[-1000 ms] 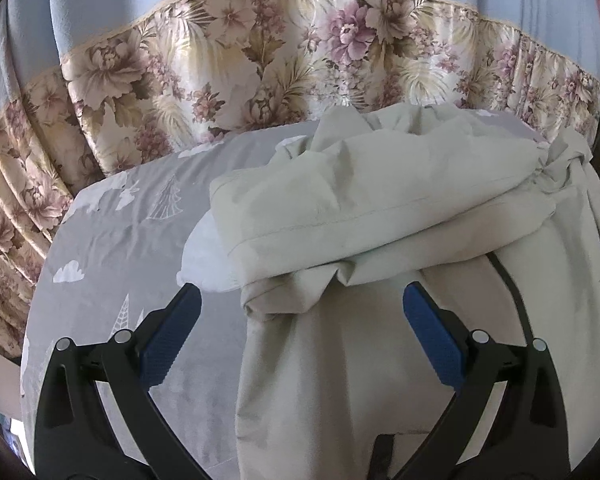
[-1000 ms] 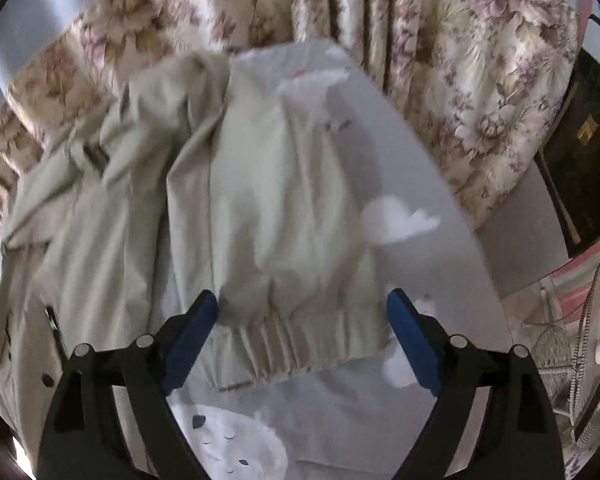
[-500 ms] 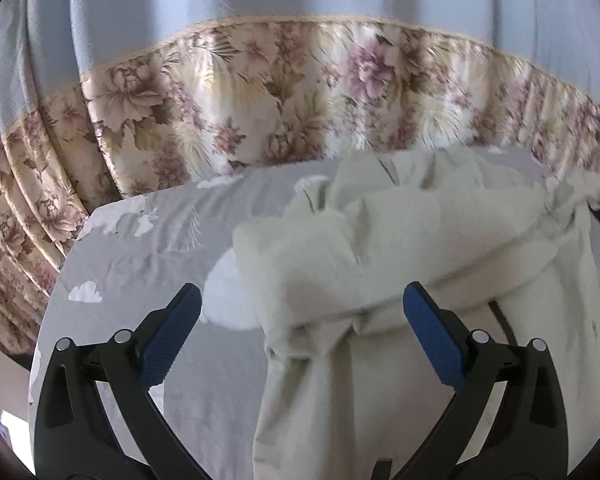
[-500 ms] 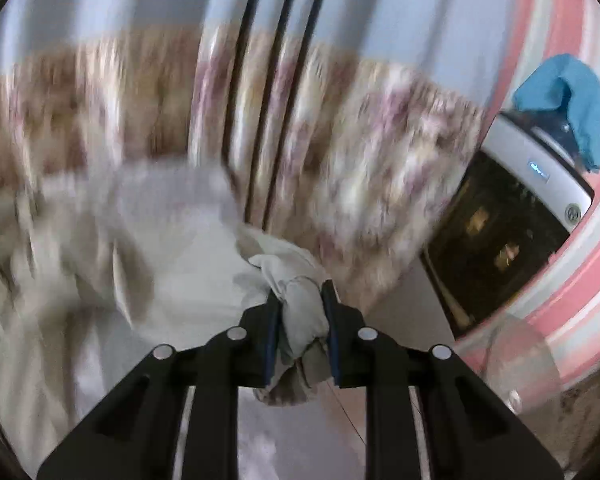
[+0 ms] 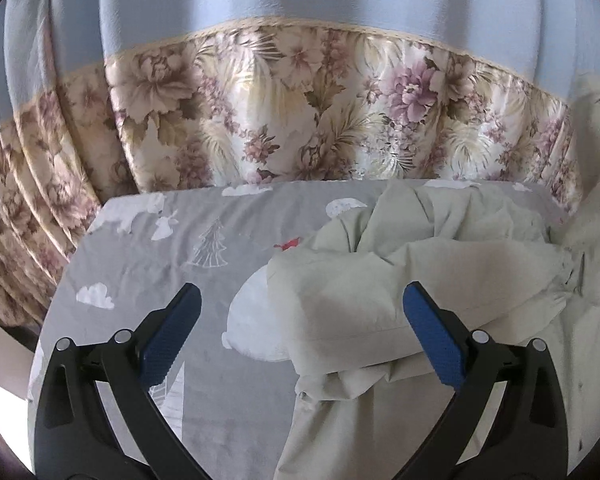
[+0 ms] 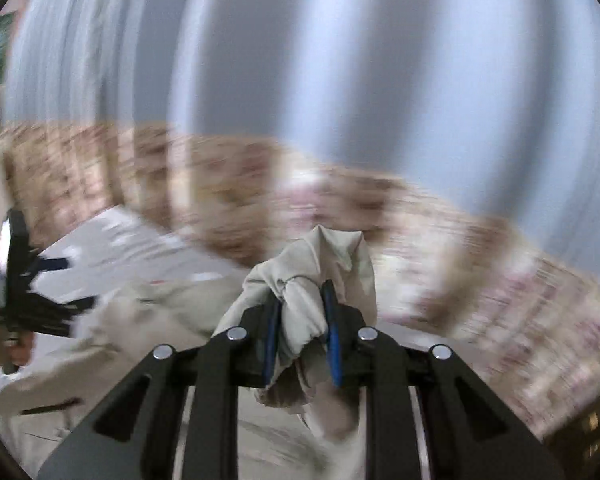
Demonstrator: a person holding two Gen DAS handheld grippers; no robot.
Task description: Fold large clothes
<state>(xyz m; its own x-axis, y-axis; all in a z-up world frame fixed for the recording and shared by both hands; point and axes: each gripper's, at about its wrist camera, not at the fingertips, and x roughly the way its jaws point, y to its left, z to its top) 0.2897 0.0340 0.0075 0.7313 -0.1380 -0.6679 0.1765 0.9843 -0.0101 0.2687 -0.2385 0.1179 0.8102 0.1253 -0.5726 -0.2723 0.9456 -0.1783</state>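
Note:
A large beige jacket [image 5: 400, 292] lies crumpled on the grey printed sheet [image 5: 148, 264], one sleeve folded across its body. My left gripper [image 5: 300, 320] hovers open above the sleeve's left end, touching nothing. In the blurred right wrist view my right gripper [image 6: 302, 320] is shut on a bunched piece of the beige jacket [image 6: 312, 276], lifted off the bed, with cloth trailing down to the left. The left gripper [image 6: 24, 292] appears at that view's left edge, held by a hand.
A floral curtain [image 5: 300, 112] with plain blue fabric above hangs right behind the bed's far edge. The sheet's left part [image 5: 112, 320] is bare of clothing. The right wrist view is heavily motion-blurred.
The right gripper went from open over the jacket's hem to shut on a bunch of it, then swung up and left. The left gripper rose and drew back a little.

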